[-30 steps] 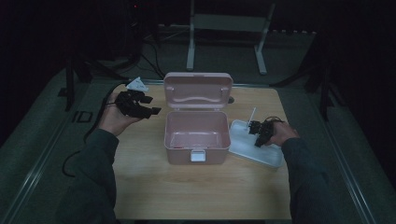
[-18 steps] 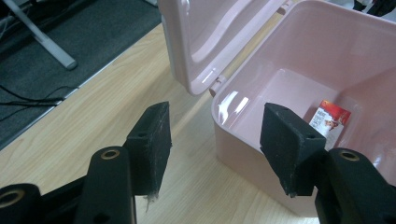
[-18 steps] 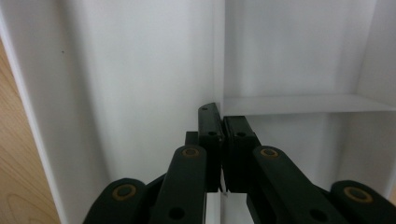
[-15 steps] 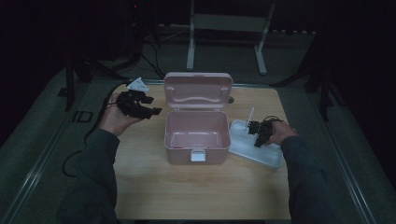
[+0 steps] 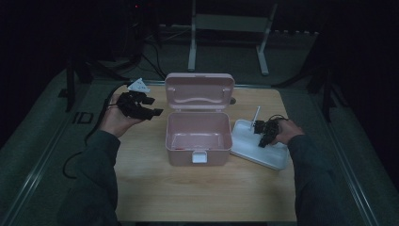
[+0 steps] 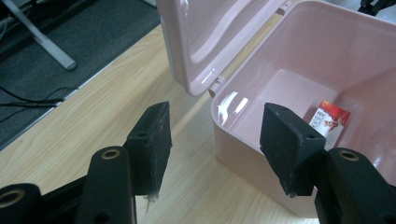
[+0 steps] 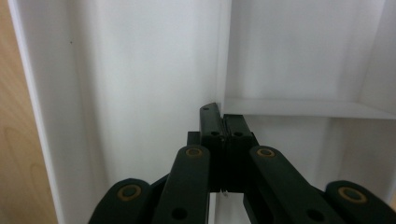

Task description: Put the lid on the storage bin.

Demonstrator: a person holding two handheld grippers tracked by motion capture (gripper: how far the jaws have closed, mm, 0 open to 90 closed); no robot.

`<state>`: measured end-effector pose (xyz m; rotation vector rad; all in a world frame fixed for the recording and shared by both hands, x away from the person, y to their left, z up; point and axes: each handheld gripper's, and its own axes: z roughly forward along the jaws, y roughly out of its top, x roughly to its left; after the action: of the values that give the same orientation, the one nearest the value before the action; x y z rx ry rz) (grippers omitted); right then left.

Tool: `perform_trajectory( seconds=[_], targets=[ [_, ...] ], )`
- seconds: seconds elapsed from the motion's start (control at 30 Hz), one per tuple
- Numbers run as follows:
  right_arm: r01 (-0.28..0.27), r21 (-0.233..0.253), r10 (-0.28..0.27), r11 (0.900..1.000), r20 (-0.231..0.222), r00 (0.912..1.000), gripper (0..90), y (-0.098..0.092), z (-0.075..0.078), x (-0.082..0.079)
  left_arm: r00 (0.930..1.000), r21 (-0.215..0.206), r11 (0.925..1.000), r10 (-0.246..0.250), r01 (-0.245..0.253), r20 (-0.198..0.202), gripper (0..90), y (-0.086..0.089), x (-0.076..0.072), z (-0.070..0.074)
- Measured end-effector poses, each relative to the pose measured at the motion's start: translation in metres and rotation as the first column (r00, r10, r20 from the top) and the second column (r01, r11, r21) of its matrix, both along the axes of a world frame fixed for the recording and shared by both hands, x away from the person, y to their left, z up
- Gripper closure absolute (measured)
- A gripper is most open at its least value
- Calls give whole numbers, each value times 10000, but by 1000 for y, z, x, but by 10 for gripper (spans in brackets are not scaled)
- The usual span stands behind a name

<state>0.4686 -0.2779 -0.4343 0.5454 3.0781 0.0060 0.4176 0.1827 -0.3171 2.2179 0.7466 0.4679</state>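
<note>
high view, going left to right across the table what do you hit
left gripper → open pink box → white tray → right gripper, jaws shut over the tray

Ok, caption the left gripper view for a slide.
Open left claw beside open pink plastic box holding a small red-and-white packet.

Dim high view, bright gripper views

The high view is underexposed: the room beyond the table [image 5: 141,188] sinks into black, and detail is soft and grainy. The left gripper view is evenly lit, with glare patches on the glossy pink box [image 6: 289,74]. The right gripper view's white tray [image 7: 140,70] is bright, with soft shadows.
</note>
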Motion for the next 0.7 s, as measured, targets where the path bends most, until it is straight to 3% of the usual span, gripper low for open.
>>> perform_trajectory(
  seconds=[0.23,0.27,0.7],
  targets=[
    [-93,92,93,9999,35,10000,897,-6,19,-1,10000,23,10000,-21,21,-41,429,1,0,0],
    [-163,120,162,9998,97,9998,897,-9,28,-3,10000,20,10000,-27,27,-47,429,1,0,0],
    [-443,2,443,9990,309,9985,897,-16,76,-8,10000,-37,10000,-41,41,-47,429,0,1,1]
  ],
)
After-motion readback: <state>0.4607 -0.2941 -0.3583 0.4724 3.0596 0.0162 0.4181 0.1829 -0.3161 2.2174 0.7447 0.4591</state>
